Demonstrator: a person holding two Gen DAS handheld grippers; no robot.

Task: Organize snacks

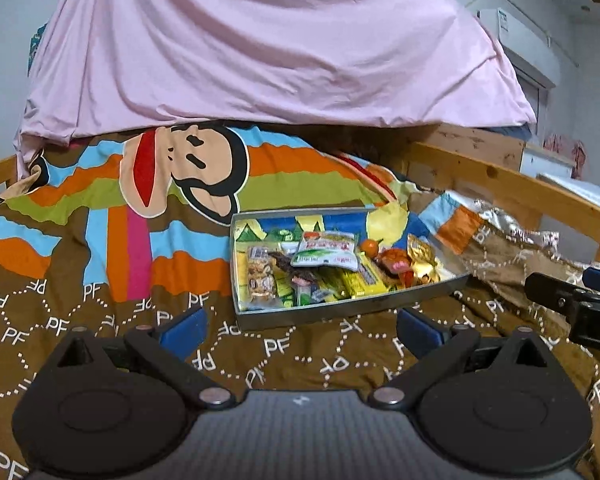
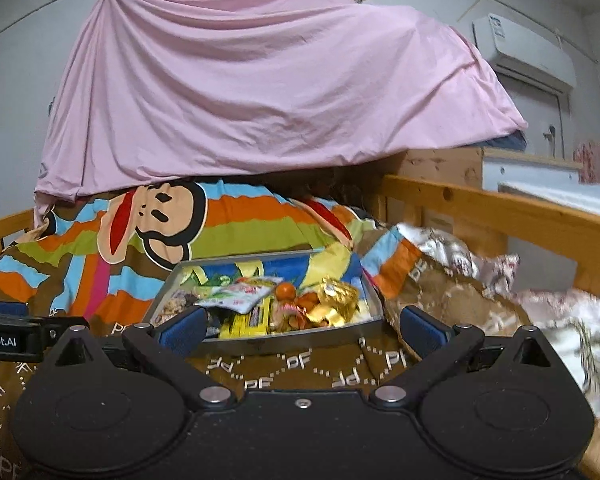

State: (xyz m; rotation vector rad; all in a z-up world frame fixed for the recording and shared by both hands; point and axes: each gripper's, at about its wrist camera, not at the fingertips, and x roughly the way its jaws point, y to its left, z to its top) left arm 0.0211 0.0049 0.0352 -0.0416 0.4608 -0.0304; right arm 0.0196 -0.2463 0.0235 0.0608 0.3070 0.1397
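Both claws point(image 1: 300, 330) point(image 2: 300, 330) agape before tray point(image 1: 340, 308).

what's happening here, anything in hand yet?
Nothing held. A person has two handheld grippers over a bed with a brown patterned quilt. The left gripper and the right gripper are both open and empty, facing a shallow grey metal tray full of mixed snack packets.

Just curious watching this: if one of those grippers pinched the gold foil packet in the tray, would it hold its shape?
Probably not. The gold foil packet looks crinkled and puffy, so it would likely crumple. It seems light for its size. Its shiny surface may slip between the fingers. It lies loose against other snacks in the tray, so a push might shift them.
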